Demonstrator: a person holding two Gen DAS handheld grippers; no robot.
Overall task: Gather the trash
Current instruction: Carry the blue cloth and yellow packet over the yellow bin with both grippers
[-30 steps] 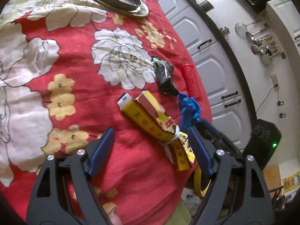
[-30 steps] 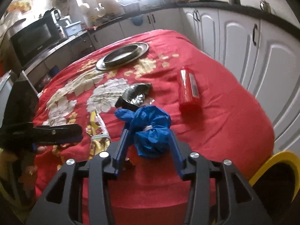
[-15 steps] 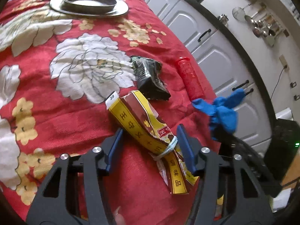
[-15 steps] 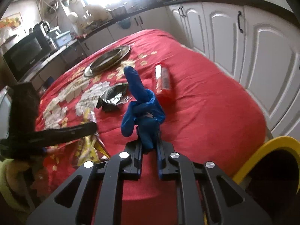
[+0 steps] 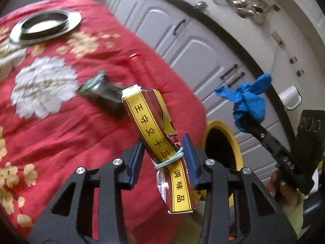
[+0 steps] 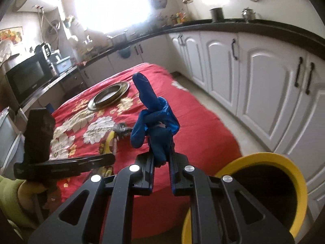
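left wrist: wrapper (image 5: 162, 140) within hand-held gripper (image 5: 164, 158)

Daylight pours through the window (image 6: 110, 3) at the upper middle of the right wrist view, blown out to white glare with haze washing over the shelves around it. Both views bend hard at the edges, with dark corners. In the left wrist view the red cloth (image 5: 61, 122), its flowers and the wall utensils at upper right are smeared with motion blur.
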